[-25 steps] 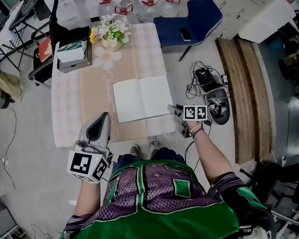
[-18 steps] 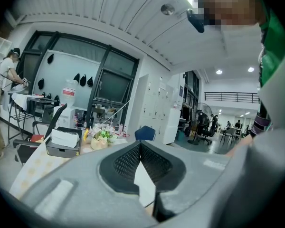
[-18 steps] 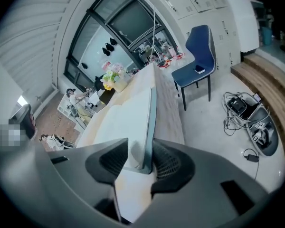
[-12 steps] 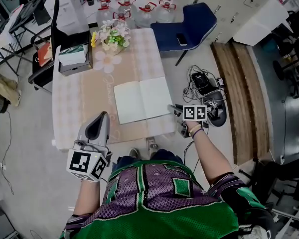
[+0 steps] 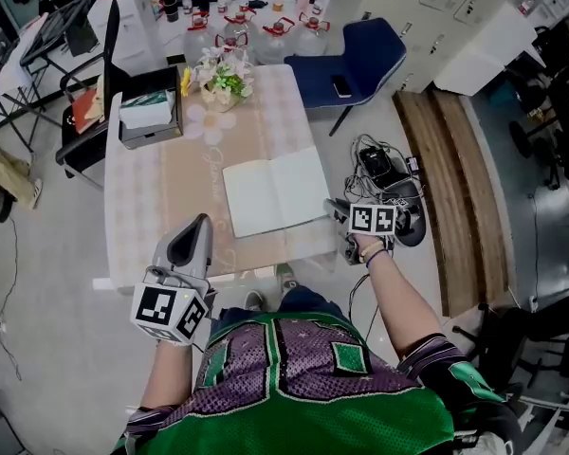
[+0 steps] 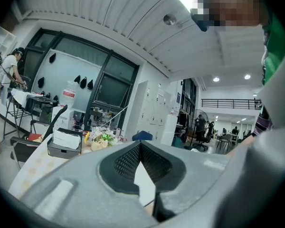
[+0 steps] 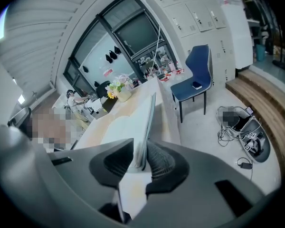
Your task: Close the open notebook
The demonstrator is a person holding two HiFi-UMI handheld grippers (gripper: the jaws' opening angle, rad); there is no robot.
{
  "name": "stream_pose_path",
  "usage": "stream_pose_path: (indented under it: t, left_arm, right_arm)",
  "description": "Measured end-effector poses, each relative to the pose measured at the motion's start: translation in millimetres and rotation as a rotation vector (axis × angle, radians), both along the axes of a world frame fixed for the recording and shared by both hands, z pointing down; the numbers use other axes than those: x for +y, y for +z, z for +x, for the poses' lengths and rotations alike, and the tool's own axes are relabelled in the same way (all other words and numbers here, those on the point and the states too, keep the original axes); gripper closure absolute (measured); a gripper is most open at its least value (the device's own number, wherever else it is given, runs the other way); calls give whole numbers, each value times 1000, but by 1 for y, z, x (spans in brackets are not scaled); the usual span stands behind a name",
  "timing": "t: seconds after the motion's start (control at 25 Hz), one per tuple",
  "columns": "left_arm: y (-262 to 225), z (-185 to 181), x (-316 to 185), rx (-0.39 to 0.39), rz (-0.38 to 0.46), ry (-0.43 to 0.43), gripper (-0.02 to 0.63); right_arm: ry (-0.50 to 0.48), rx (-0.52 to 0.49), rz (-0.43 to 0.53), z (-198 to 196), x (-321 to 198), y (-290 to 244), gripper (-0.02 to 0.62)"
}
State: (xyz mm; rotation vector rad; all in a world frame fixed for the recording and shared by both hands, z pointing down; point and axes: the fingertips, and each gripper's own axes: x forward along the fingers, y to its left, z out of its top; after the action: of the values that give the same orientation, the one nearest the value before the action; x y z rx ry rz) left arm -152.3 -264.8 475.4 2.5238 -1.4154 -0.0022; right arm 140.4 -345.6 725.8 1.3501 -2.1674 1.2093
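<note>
Nearest the camera, the left gripper point(image 5: 199, 224) hovers over the table's front edge. Its grey moulded jaws are pressed together at the tips with nothing between them. To the right, the right gripper point(image 5: 334, 207) reaches the open notebook point(image 5: 273, 192), which lies face up at the middle of the table point(image 5: 137, 226). Its jaws are closing on the book's right-hand edge, and the ribbed dark pads already pinch a thin sheaf of cover and pages.

The closing should go best as a smooth arc — the pinched edge carried up and over the spine toward the left page, not dragged sideways, which would likely slide the whole book across the cloth. The grip wants to take in every loose sheet, because thin paper bows and can slip out. The idle left gripper could steady the left page if the book begins to shift.

The pages are blank, white and matte, and the cover looks slim and flexible. The table wears a soft beige cloth with a pale check and a faint flower print.

Farther off stand a bunch of flowers point(image 5: 223, 72) and a grey box point(image 5: 152, 131) — then a blue padded chair point(image 5: 356, 55), clear water jugs point(image 5: 266, 28) with red caps, and tangled cables point(image 5: 384, 164) on the floor.
</note>
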Motion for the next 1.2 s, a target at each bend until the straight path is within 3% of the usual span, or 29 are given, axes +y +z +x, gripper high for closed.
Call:
stream_pose_path:
  t: [0.28,0.56,1.2]
  left_arm:
    - [-10,-20,14,26,26,-11,591]
    - [-21,-40,27,58,38,-22,591]
    - [-35,-49,44,63,68,-24,591]
  right_arm:
    - [12,9,53,-14,3,-23,509]
    - [70,-64,82,-32,7,-39,519]
    - [52,-142,139,-78,21,-66,531]
